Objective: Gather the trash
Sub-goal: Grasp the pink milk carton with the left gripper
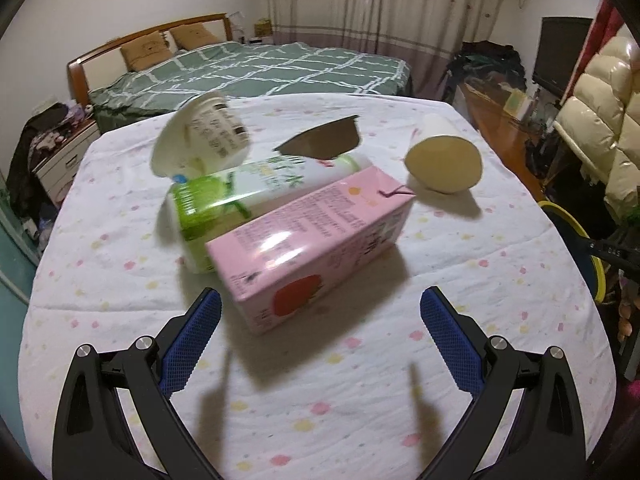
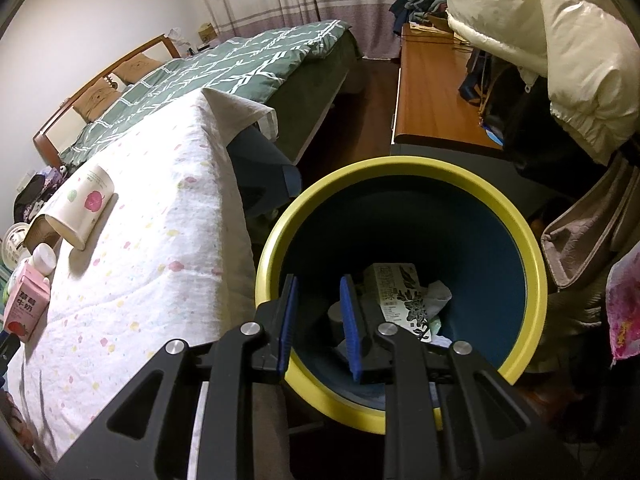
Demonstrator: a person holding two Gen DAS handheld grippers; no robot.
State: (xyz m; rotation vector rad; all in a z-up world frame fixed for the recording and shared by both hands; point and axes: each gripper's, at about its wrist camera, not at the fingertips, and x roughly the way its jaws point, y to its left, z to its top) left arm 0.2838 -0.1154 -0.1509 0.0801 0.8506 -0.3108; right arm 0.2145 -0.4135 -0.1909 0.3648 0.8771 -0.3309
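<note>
A pink milk carton (image 1: 312, 248) lies on its side in the middle of the dotted tablecloth (image 1: 120, 280). Behind it lie a green and white bottle (image 1: 244, 192), a tipped white cup (image 1: 204, 136), a brown paper bowl (image 1: 324, 140) and a paper cup (image 1: 444, 160) on its side. My left gripper (image 1: 320, 300) is open just in front of the carton's near end, its blue pads (image 1: 192, 340) wide apart. My right gripper (image 2: 320, 284) hovers over the yellow-rimmed blue bin (image 2: 400, 168), its jaws a narrow gap apart with nothing between them. A green printed carton (image 2: 400, 300) and a tissue (image 2: 436, 296) lie in the bin.
The bin stands on the floor off the table's right edge (image 2: 240, 200). From the right wrist I also see the paper cup (image 2: 84, 204) and the pink carton (image 2: 26, 308). A bed (image 1: 260, 68), a wooden desk (image 2: 432, 92) and a cream puffy jacket (image 2: 540, 40) surround the table.
</note>
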